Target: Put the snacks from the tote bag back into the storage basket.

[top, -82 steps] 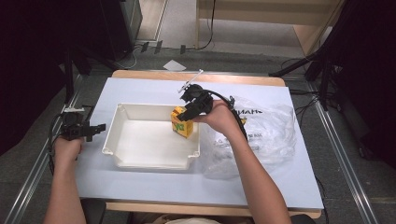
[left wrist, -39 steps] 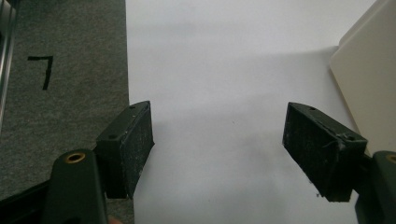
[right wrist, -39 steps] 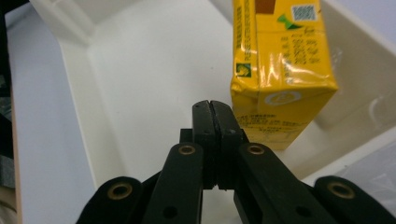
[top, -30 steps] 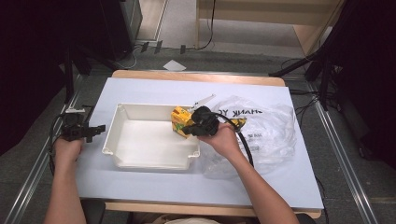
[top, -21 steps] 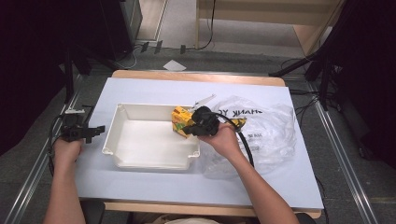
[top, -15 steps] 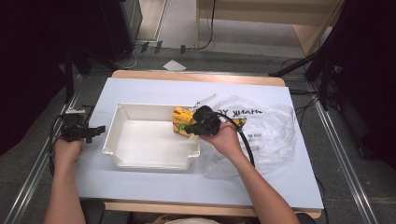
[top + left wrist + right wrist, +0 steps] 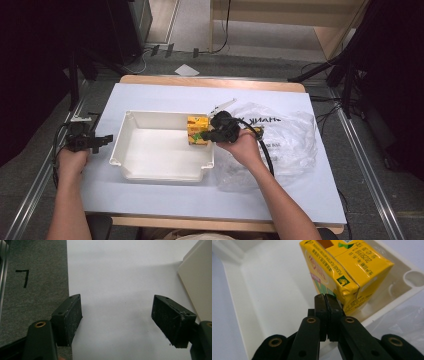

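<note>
The right gripper (image 7: 204, 136), jaws pressed together, perhaps pinching the yellow drink carton (image 7: 197, 130) in the white plastic tray (image 7: 131, 159), works above a white-topped wooden table (image 7: 165, 95) on grey carpet (image 7: 30, 172), while the left gripper (image 7: 106, 139) gapes wide.

We read little. The yellow carton (image 7: 342, 267) carries a printed date code along its top edge that seems to start with 2023, plus lines of small print too fine for us. The clear plastic bag (image 7: 280, 135) shows mirrored dark capitals, apparently "THANK Y". A black mark like a "7" sits on the grey floor (image 7: 23, 277).
</note>
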`<action>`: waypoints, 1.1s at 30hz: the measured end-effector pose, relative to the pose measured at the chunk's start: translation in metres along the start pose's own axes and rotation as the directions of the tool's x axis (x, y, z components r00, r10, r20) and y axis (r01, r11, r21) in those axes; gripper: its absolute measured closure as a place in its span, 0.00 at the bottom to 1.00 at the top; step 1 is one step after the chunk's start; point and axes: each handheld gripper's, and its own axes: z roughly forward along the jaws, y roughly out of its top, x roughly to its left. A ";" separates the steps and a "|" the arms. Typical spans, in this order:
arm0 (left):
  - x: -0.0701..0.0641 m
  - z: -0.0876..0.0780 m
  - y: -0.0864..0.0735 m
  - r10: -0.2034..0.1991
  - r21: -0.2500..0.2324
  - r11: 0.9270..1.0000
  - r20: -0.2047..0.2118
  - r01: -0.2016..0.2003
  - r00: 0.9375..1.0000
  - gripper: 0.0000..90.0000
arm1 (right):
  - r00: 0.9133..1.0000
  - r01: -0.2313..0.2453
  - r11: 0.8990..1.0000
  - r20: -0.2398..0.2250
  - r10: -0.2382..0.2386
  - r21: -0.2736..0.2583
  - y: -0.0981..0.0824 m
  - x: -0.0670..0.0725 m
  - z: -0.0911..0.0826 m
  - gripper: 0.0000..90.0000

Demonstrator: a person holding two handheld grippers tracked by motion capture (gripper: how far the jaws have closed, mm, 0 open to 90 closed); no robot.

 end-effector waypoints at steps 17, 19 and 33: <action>0.001 0.001 0.000 -0.010 0.003 1.000 0.001 0.010 1.000 0.28 | 0.997 -0.006 1.000 -0.072 0.006 -0.007 -0.002 -0.002 -0.021 0.76; 0.001 0.000 0.000 -0.012 0.001 1.000 0.000 0.012 1.000 0.28 | 0.997 -0.013 1.000 -0.074 0.012 -0.006 -0.004 -0.003 -0.024 0.72; 0.001 0.001 -0.001 -0.014 0.004 1.000 -0.008 0.014 1.000 0.27 | 0.998 -0.040 0.999 -0.053 0.039 -0.019 -0.015 -0.017 -0.044 0.59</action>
